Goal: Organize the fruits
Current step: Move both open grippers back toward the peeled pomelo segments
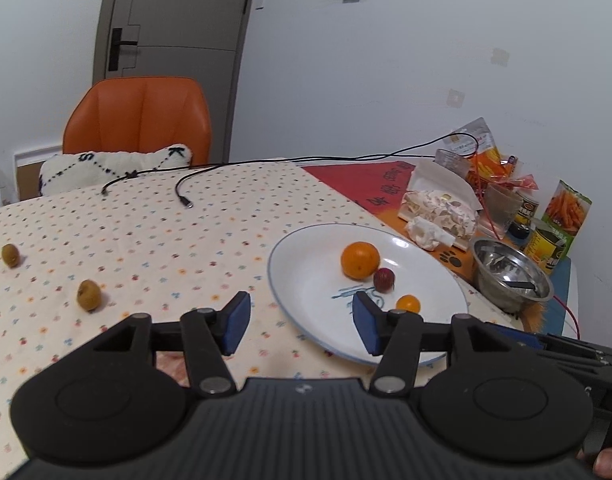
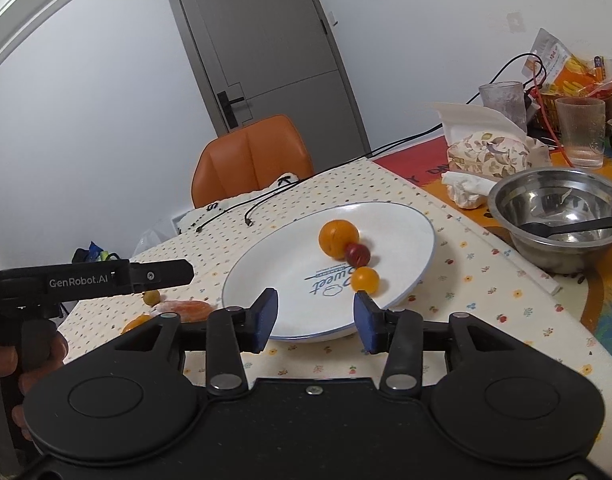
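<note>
A white plate point(image 1: 306, 280) point(image 2: 409, 236) holds an orange point(image 1: 360, 260) point(image 2: 338, 238), a small dark red fruit point(image 1: 384, 279) point(image 2: 357, 254) and a small yellow-orange fruit point(image 1: 408, 304) point(image 2: 364, 279). Two brownish-green fruits point(image 1: 89, 295) point(image 1: 10, 255) lie on the cloth left of the plate. My left gripper point(image 1: 302, 322) stands open over the plate's near-left rim, nothing between its pads. My right gripper point(image 2: 315, 320) is open at the plate's near edge, empty. In the right wrist view, small fruits point(image 2: 150, 298) point(image 2: 136, 323) and an orange piece point(image 2: 188, 308) lie left of the plate, partly hidden.
A steel bowl point(image 1: 509, 272) point(image 2: 561, 220) with a spoon, a tissue pack point(image 1: 437, 208), glasses point(image 2: 580, 132), cans and snack bags crowd the right side. Black cables point(image 1: 186, 184) cross the far table. An orange chair point(image 1: 138, 120) with a cushion stands behind. A hand point(image 2: 10, 360) holds the left gripper's handle.
</note>
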Demonstrator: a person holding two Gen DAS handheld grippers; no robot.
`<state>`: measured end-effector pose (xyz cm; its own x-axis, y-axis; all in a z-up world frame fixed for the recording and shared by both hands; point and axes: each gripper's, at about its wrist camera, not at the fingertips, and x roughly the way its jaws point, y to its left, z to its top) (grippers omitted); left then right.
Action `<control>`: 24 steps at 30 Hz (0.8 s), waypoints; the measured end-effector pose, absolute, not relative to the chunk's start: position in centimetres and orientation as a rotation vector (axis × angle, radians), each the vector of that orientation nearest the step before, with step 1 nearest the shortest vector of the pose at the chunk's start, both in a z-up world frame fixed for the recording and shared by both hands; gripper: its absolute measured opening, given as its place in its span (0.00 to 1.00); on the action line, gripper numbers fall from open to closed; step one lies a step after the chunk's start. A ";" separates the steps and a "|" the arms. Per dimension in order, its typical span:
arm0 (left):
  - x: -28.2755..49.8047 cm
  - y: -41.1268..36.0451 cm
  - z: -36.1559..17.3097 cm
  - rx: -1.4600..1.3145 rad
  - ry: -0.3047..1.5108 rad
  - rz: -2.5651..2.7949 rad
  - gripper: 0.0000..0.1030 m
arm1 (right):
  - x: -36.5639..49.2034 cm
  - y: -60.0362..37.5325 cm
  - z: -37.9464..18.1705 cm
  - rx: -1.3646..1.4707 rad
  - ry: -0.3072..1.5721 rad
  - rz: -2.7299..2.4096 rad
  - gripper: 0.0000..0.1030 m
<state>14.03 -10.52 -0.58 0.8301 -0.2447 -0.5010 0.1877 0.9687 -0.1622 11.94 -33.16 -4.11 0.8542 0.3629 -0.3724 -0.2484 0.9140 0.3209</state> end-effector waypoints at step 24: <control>10.9 -4.9 -0.1 -0.111 0.487 -0.101 0.85 | 12.1 -28.6 -3.4 0.216 0.450 0.405 0.59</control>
